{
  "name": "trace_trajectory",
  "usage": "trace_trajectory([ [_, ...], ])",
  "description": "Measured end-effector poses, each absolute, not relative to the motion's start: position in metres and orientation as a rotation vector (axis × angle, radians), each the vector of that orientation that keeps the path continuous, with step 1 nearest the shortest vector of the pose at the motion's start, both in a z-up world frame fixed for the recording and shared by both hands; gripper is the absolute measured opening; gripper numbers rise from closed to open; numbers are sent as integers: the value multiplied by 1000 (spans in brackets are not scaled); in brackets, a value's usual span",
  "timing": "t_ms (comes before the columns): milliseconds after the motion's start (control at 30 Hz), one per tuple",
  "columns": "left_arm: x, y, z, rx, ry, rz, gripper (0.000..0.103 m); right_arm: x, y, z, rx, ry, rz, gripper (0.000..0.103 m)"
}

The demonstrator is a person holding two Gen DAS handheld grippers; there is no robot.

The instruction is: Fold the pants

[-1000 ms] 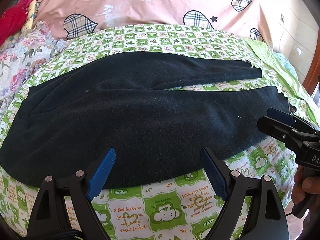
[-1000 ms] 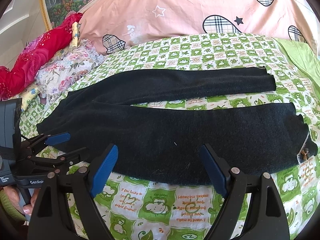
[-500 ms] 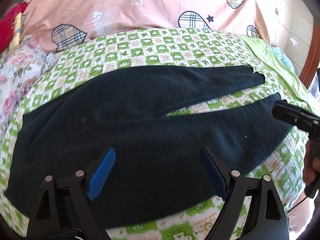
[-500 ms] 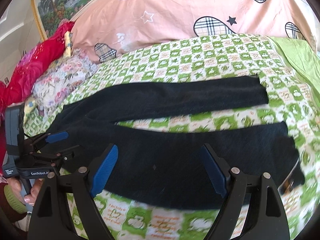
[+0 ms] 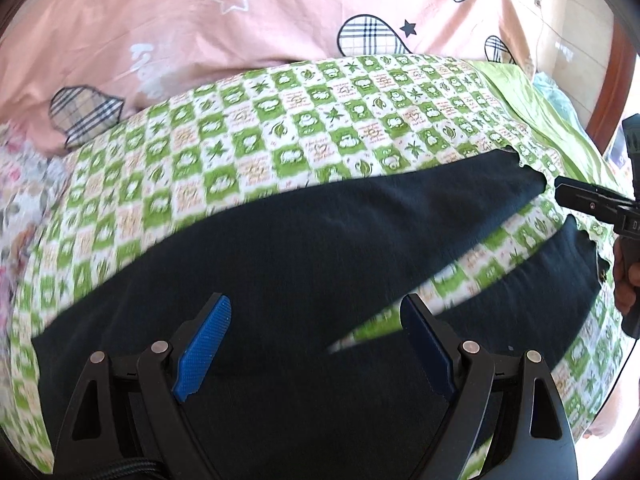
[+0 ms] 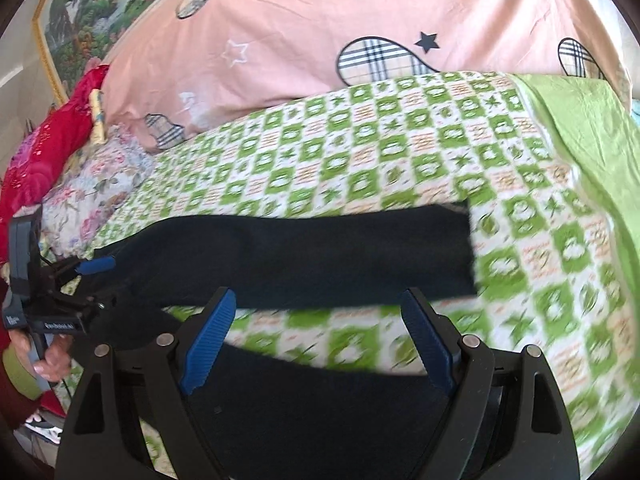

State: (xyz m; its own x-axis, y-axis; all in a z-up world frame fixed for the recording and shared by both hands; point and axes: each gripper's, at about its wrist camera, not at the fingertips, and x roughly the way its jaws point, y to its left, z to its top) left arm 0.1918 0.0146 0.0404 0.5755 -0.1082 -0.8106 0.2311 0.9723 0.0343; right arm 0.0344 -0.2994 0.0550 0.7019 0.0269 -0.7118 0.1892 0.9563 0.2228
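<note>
left hand-held gripper [image 5: 316, 354]: jaws wide apart, nothing between the blue pads, hanging over the waist/seat end of the pants.
right hand-held gripper [image 6: 316, 340]: jaws wide apart too, nothing gripped; near leg under it, far leg just past the tips.
pants [image 5: 304, 264]: dark, spread flat on the bed, waist toward the left edge, legs running to the right edge. Legs split in a V, strip of sheet showing between them.
person's hand [image 6: 52, 360]: wrapped on the left gripper's handle at the bed's left edge; green cuff below it.
bed sheet [image 6: 360, 152]: green-and-white check, carries the pants.
floral cloth [image 6: 100, 176]: far-left corner, beside a red fabric bundle [image 6: 44, 152].
pink quilt [image 6: 320, 28]: along the far edge, plaid hearts and stars.
</note>
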Motion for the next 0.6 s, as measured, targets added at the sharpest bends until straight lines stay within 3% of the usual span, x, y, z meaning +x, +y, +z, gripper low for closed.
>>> trace_trajectory([
  [600, 317, -20, 6, 395, 1052, -419, 87, 103, -399, 37, 378, 898, -93, 85],
])
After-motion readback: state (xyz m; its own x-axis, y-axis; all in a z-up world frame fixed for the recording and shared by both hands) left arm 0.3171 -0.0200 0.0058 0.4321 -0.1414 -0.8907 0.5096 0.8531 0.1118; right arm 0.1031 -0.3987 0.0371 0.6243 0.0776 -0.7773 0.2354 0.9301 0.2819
